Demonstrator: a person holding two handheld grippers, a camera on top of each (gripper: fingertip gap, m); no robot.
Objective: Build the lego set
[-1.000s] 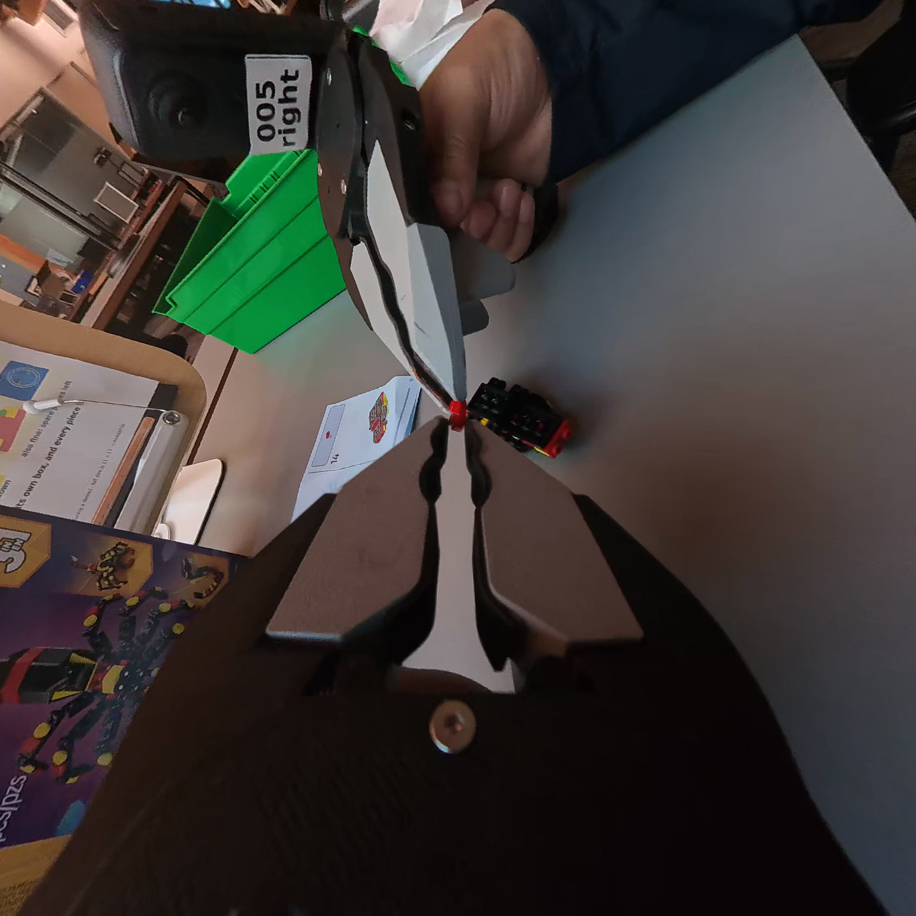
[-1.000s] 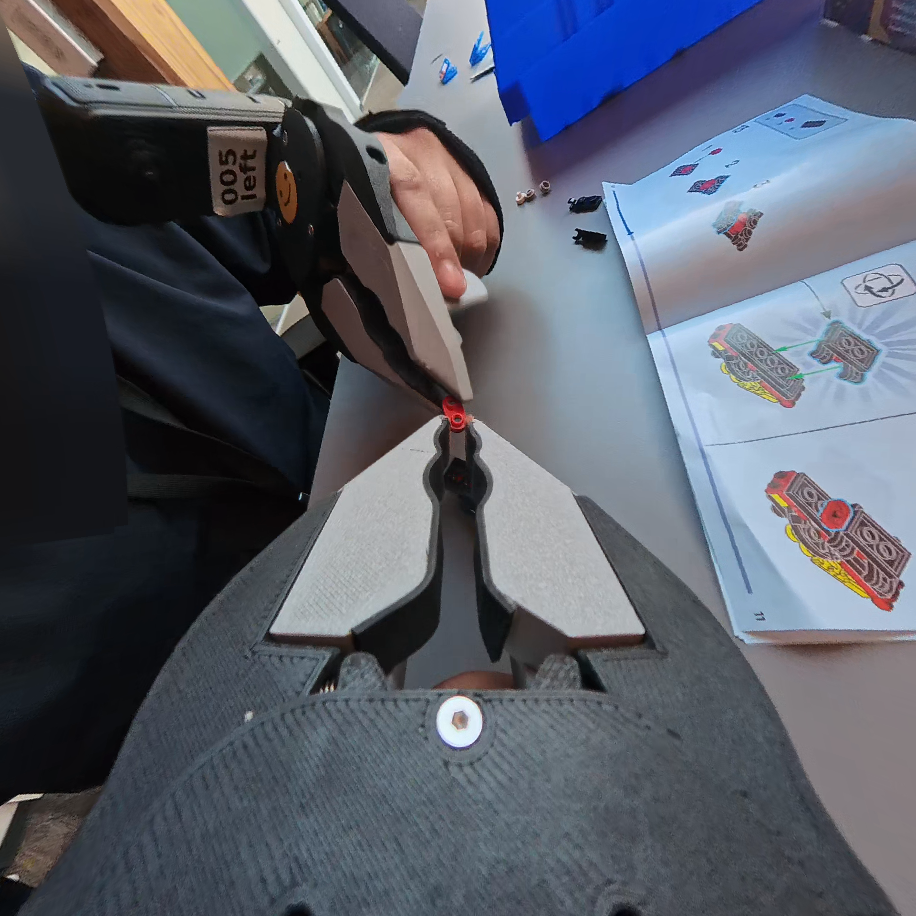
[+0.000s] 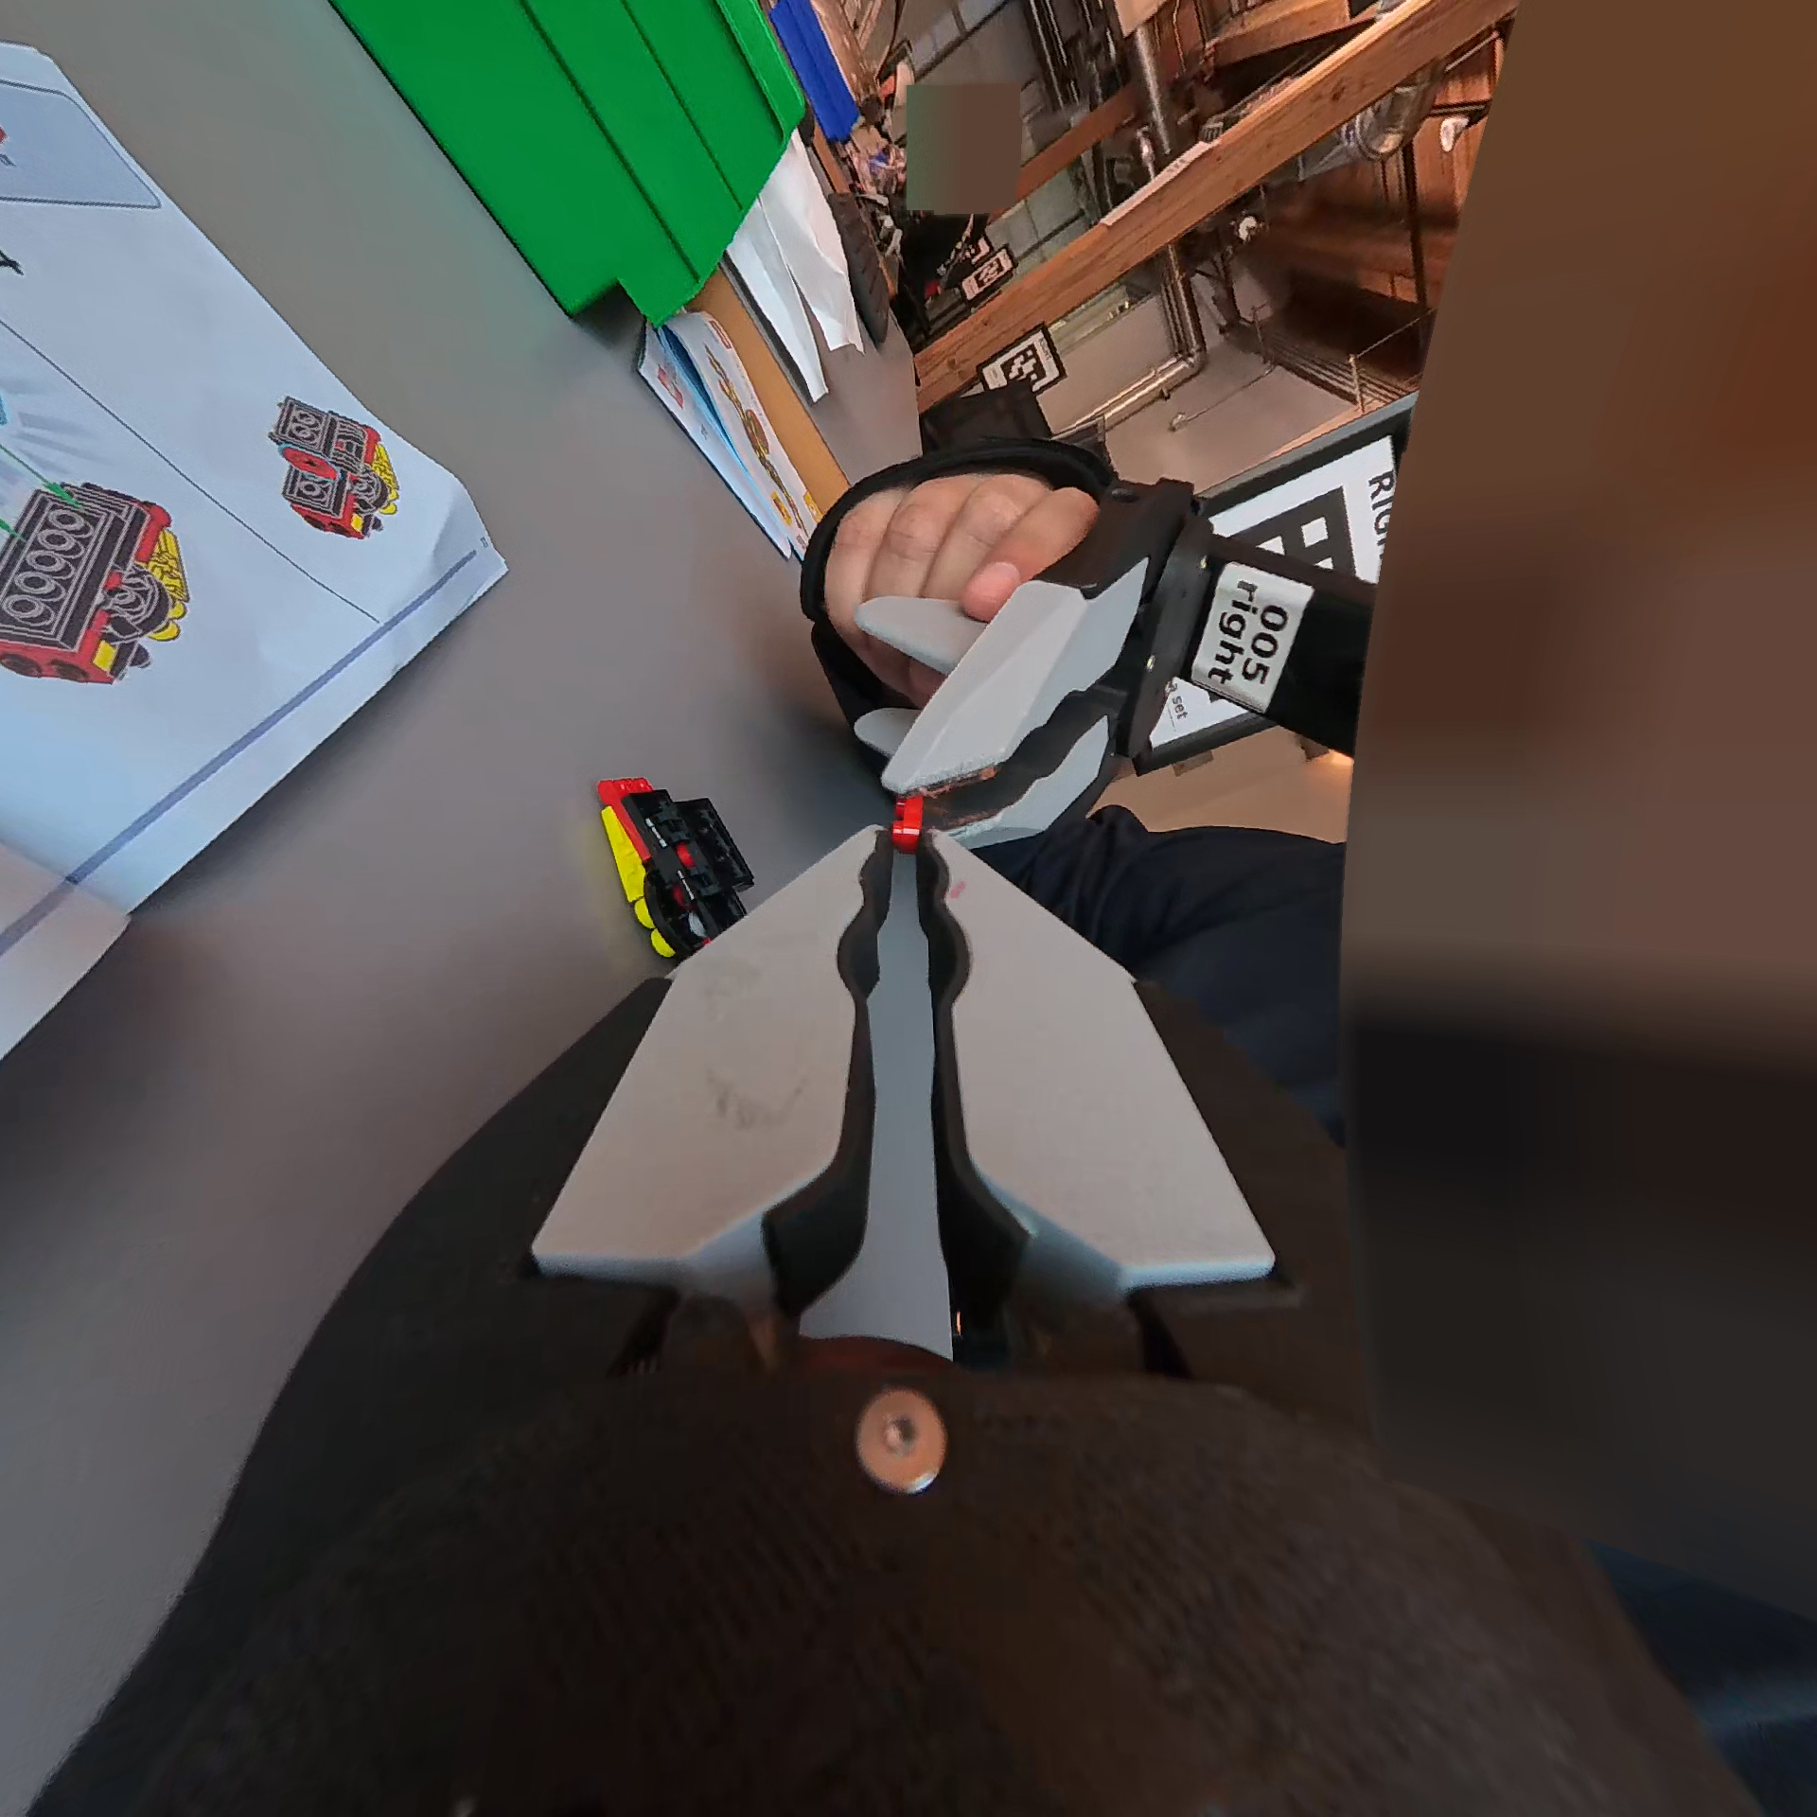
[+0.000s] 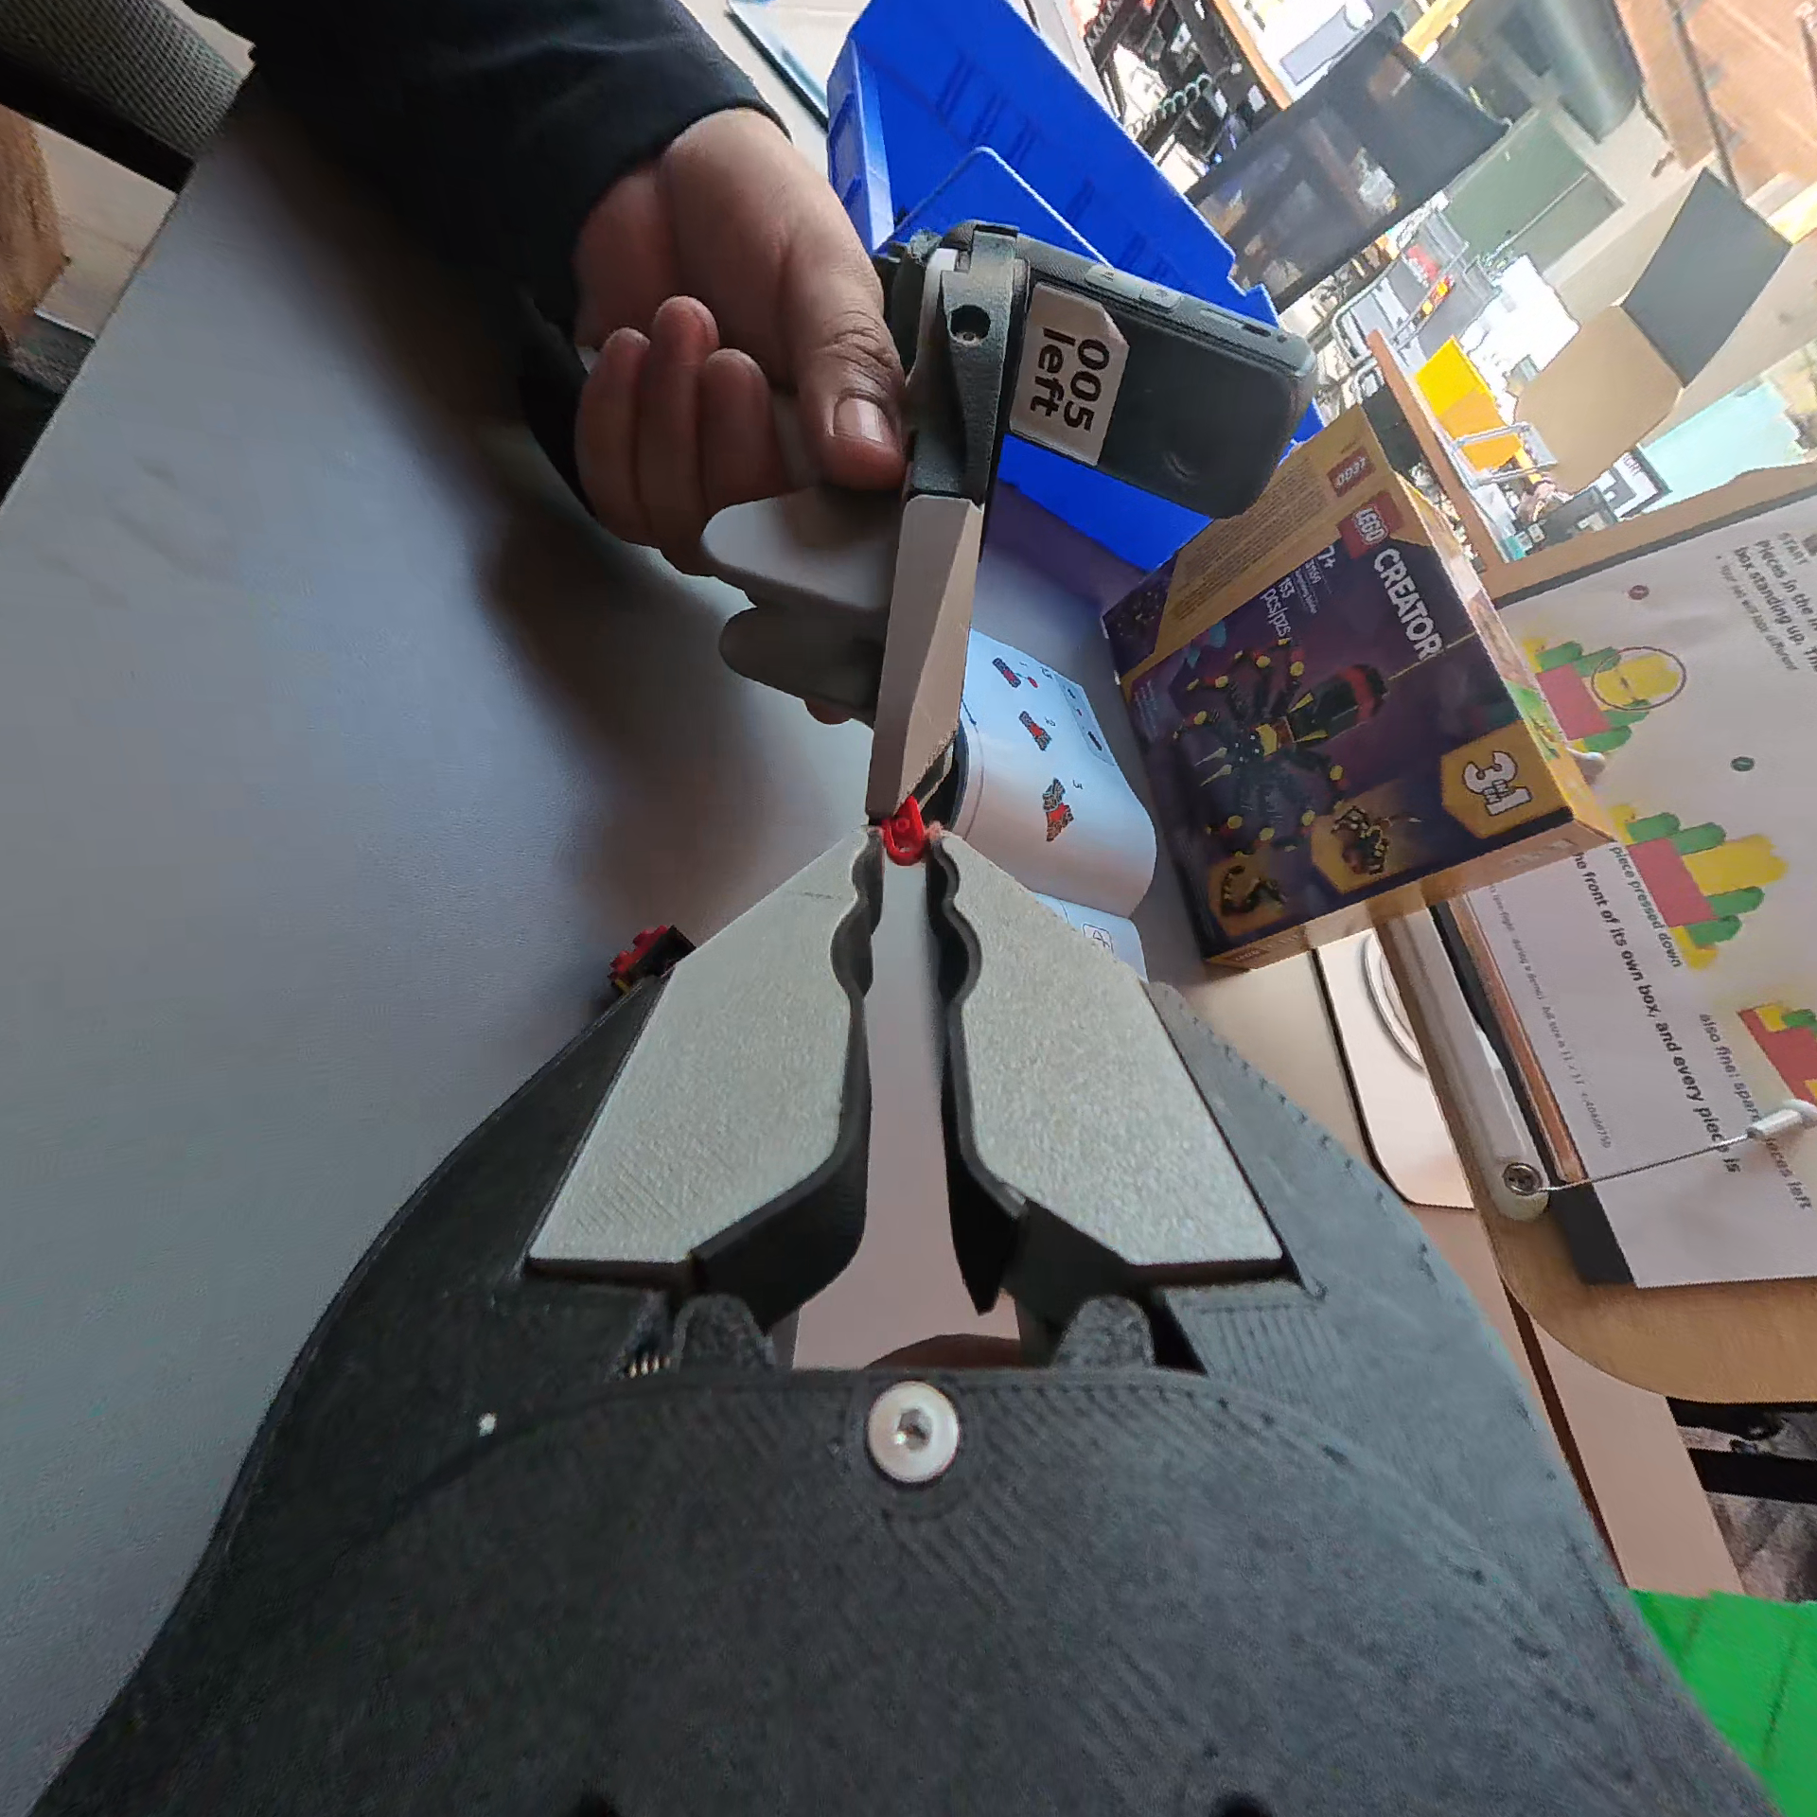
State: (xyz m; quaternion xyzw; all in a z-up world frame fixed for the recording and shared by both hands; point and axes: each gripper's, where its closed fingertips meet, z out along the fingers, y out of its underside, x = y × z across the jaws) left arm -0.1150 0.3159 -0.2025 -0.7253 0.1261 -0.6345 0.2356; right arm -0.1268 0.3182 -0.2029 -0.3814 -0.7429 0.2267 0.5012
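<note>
Left wrist view: two grippers' jaws pinch one red piece.

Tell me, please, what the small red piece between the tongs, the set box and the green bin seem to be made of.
Small red piece: apparently hard plastic, glossy, with moulded rounded edges. Set box: looks like printed cardboard with a slight sheen; its folded edges are sharp. Green bin: probably moulded plastic, in one even colour with a smooth, semi-matte face and stepped walls.

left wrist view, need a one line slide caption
Both grippers, left and right, pinch one small red piece tip to tip above the partly built model on the grey table.
</note>
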